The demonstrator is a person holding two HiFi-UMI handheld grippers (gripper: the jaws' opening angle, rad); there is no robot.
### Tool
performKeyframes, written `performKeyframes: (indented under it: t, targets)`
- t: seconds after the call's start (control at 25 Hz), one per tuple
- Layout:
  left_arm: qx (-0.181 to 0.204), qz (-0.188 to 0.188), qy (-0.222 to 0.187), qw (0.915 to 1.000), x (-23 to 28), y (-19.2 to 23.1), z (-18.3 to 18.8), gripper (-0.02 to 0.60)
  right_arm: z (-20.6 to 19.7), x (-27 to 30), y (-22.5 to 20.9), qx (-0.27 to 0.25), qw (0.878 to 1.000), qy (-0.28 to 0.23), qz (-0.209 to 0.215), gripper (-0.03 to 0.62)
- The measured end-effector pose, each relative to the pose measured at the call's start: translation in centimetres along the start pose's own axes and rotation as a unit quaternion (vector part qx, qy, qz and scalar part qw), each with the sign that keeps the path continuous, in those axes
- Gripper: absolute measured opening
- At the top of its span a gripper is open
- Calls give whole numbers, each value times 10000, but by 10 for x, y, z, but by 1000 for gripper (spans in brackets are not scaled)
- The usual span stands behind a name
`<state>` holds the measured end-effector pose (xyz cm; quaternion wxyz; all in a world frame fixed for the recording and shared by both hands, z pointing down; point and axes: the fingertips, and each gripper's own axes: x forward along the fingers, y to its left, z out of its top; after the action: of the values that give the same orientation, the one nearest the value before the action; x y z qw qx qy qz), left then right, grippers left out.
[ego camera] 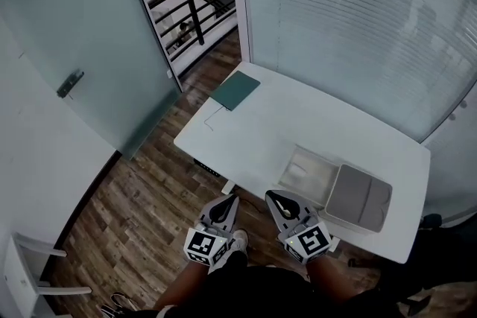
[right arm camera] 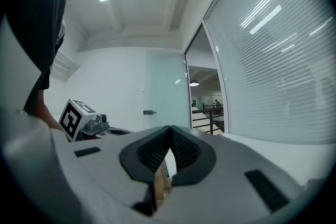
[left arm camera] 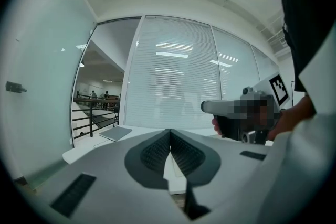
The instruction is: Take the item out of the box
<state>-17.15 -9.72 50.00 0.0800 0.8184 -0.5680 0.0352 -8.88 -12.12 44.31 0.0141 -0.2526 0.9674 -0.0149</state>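
Note:
An open box (ego camera: 325, 163) lies on the white table (ego camera: 261, 130) near its front right edge, its grey lid (ego camera: 359, 197) folded out to the right. A pale item (ego camera: 300, 170) lies inside the tray. Both grippers hang in front of the table edge, close to the person's body and short of the box. The left gripper (ego camera: 232, 198) (left arm camera: 169, 134) is shut with nothing between its jaws. Beside it, the right gripper (ego camera: 272, 196) (right arm camera: 170, 130) is also shut and empty. Each gripper view shows the other gripper (left arm camera: 247, 111) (right arm camera: 79, 119) alongside.
A green pad (ego camera: 235, 90) (left arm camera: 116, 133) lies at the table's far left corner with a thin cable (ego camera: 211, 118) beside it. A frosted glass door (ego camera: 69, 83) and wooden floor (ego camera: 141, 182) are to the left. A blinded glass wall (ego camera: 350, 18) backs the table. A white chair (ego camera: 30, 272) stands at the lower left.

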Motion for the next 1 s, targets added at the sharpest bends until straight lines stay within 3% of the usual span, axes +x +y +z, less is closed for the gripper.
performKeyframes:
  t: [0.48, 0.84, 1.0]
  targets:
    - [105, -782, -146, 9968, 54, 71, 27, 11, 4, 59, -38, -198, 9961, -95, -860, 6]
    - [186, -1618, -244, 9863, 93, 63, 37, 11, 2, 42, -76, -386, 9798, 292, -1939, 6]
    - [166, -1946, -240, 9805, 107, 47, 37, 11, -9, 27, -83, -290, 9768, 484, -2068, 6]
